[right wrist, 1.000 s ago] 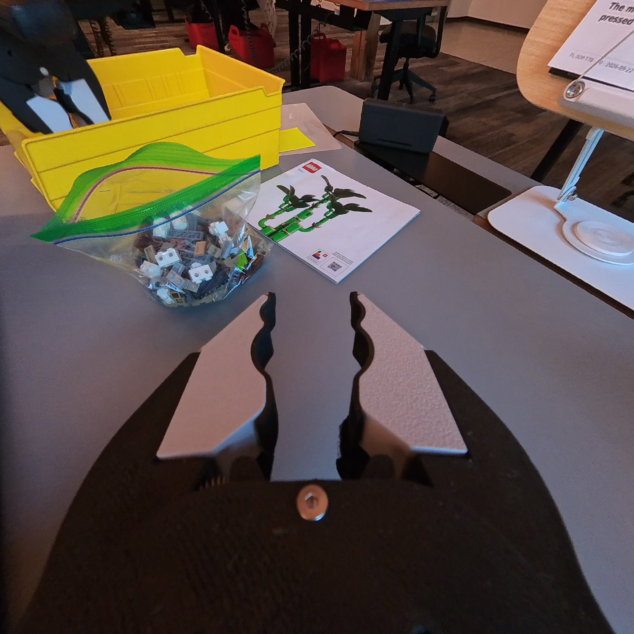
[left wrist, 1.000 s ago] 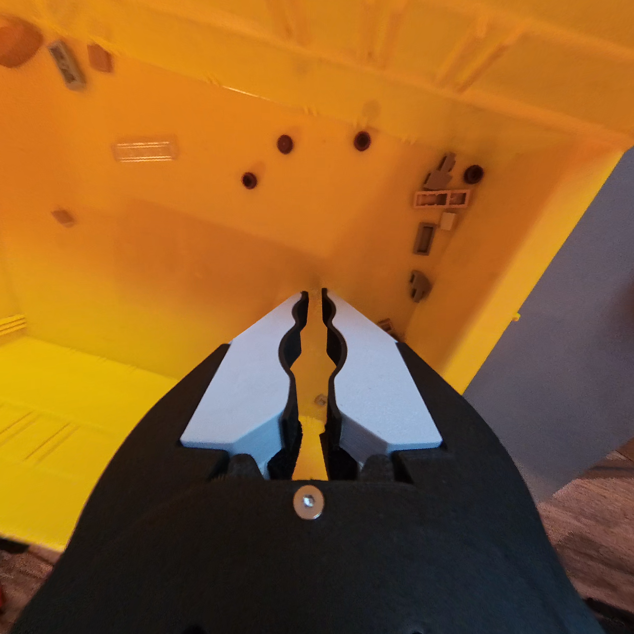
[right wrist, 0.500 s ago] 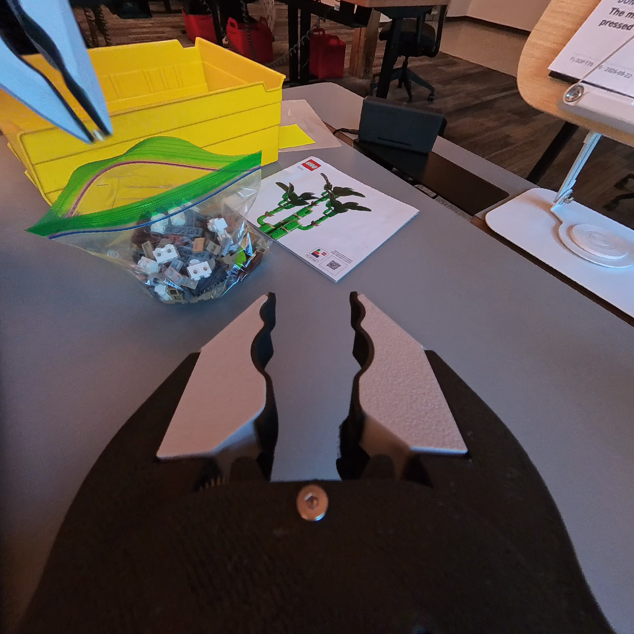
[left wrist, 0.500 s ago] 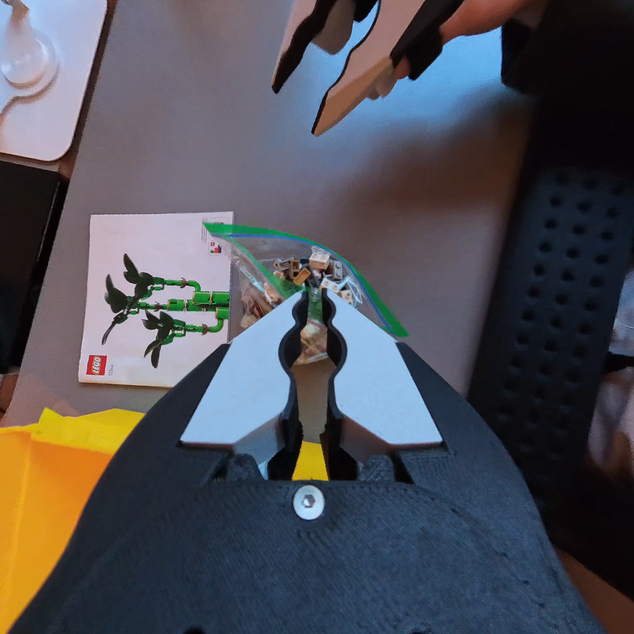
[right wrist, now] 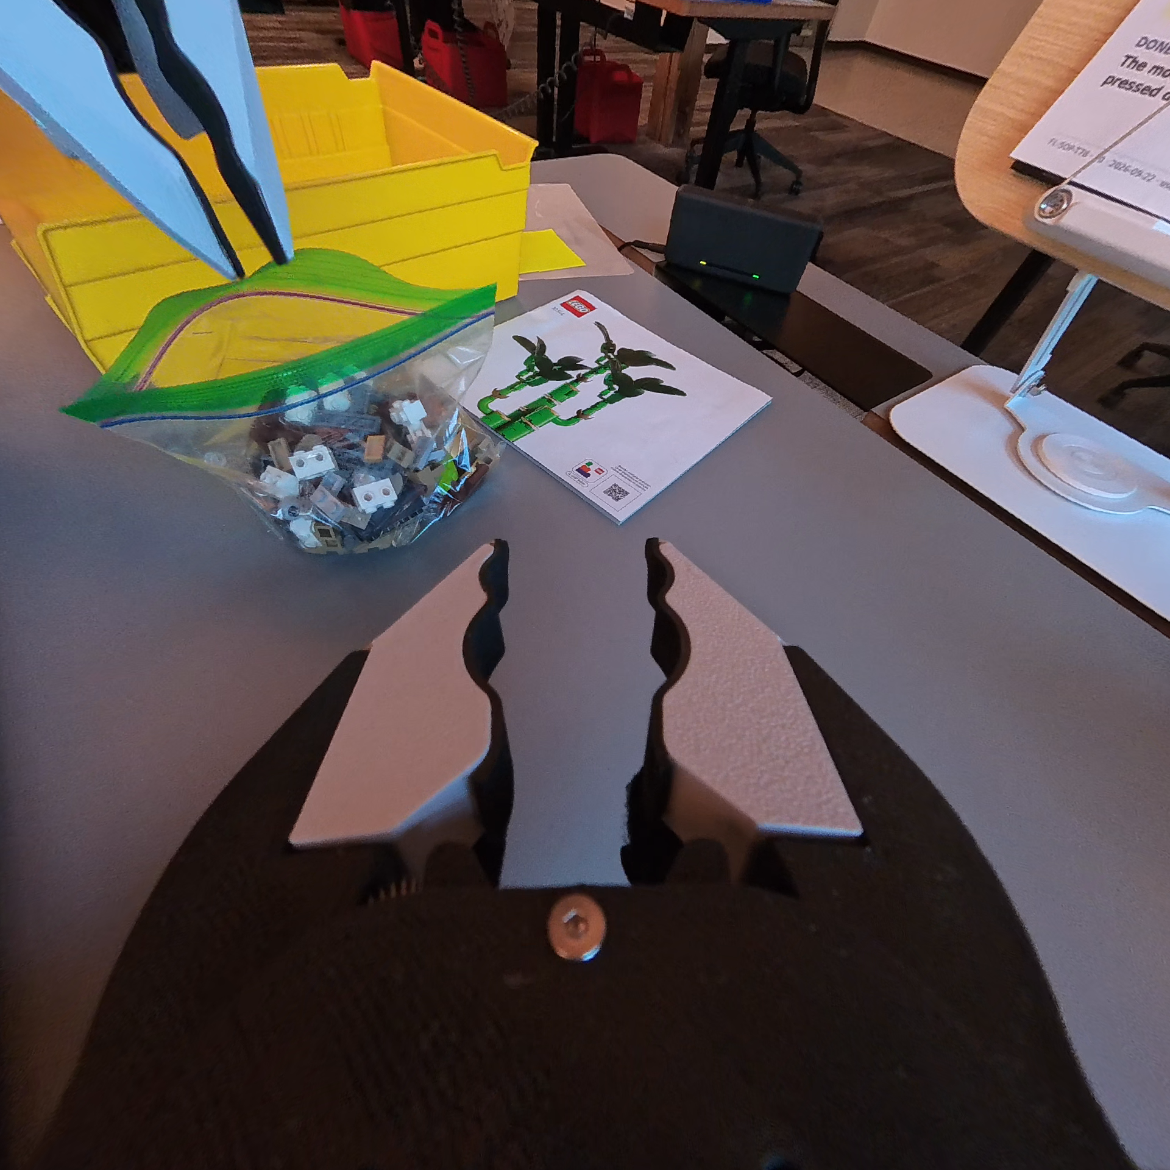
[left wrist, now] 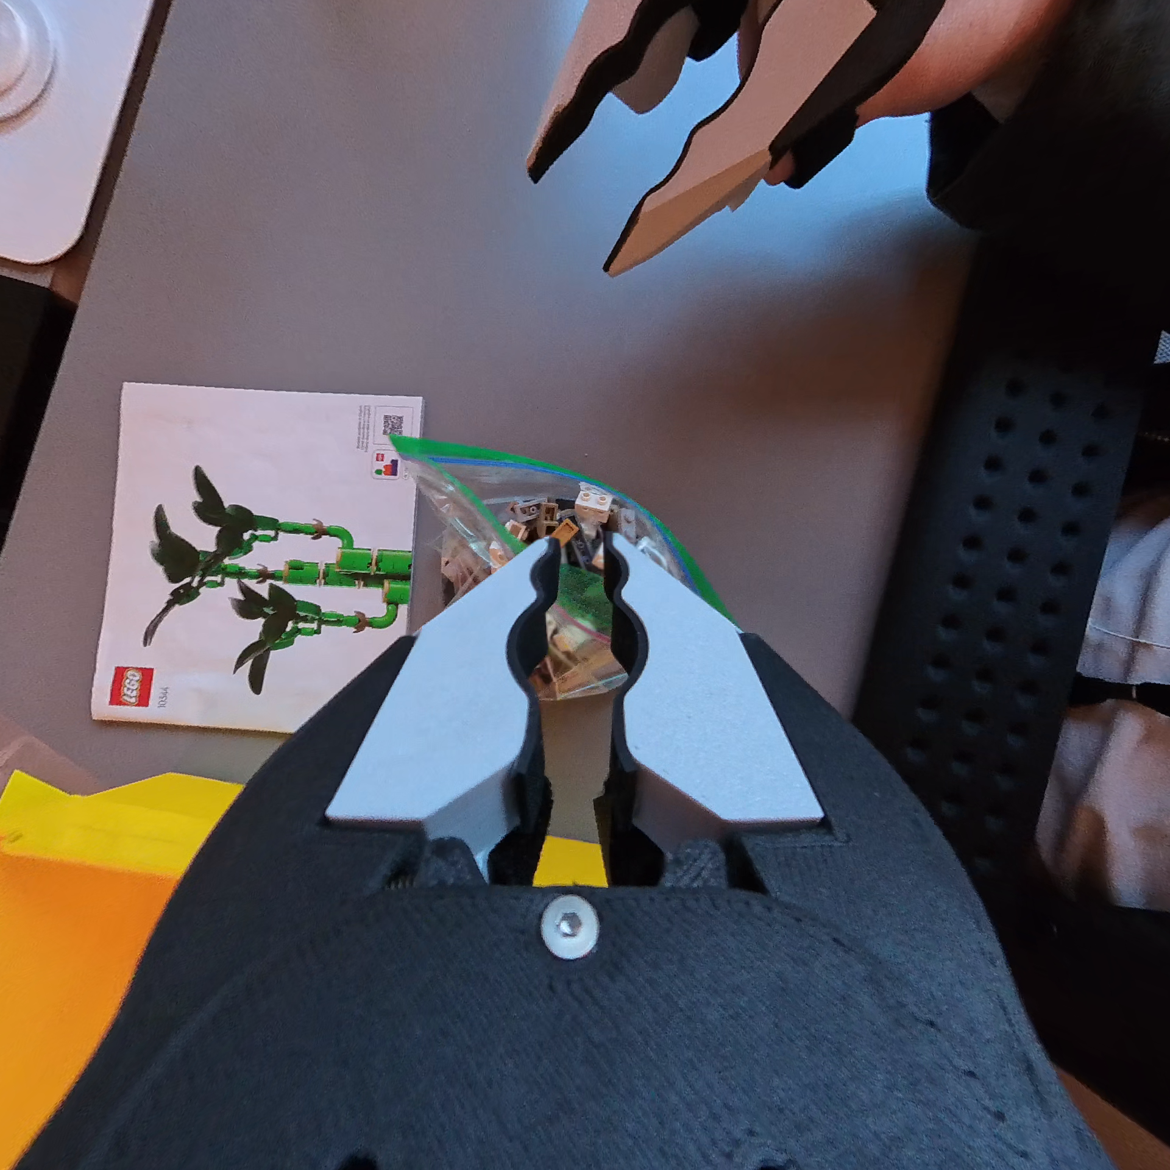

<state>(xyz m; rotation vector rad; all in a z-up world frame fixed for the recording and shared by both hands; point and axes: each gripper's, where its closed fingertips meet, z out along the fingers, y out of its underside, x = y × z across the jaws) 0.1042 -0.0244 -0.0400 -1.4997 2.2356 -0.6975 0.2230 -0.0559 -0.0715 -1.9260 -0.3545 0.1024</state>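
Observation:
A clear zip bag (right wrist: 354, 456) with a green zip top, full of small bricks, sits on the grey table (right wrist: 190, 633). My left gripper (left wrist: 582, 544) hangs over it, pointing down, with the jaws a narrow gap apart and empty. In the right wrist view the left gripper (right wrist: 258, 267) has its tips at the back rim of the bag's open top. The bag (left wrist: 544, 500) lies right under the tips. My right gripper (right wrist: 576, 544) is open and empty, low over the table just in front of the bag; it also shows in the left wrist view (left wrist: 570, 225).
A yellow bin (right wrist: 380, 209) stands behind the bag. A white instruction booklet (right wrist: 608, 418) with a green plant picture lies to the bag's right. A black box with green lights (right wrist: 741, 240) and a white stand base (right wrist: 1044, 456) lie farther right. A black perforated chair (left wrist: 1013, 570) is at the table's edge. Across from one pair of fingers to the other is roughly 15 centimetres.
My left gripper has come out of the yellow bin and moved over the bag, sinking toward its top; its jaws have parted slightly. My right gripper has hardly moved.

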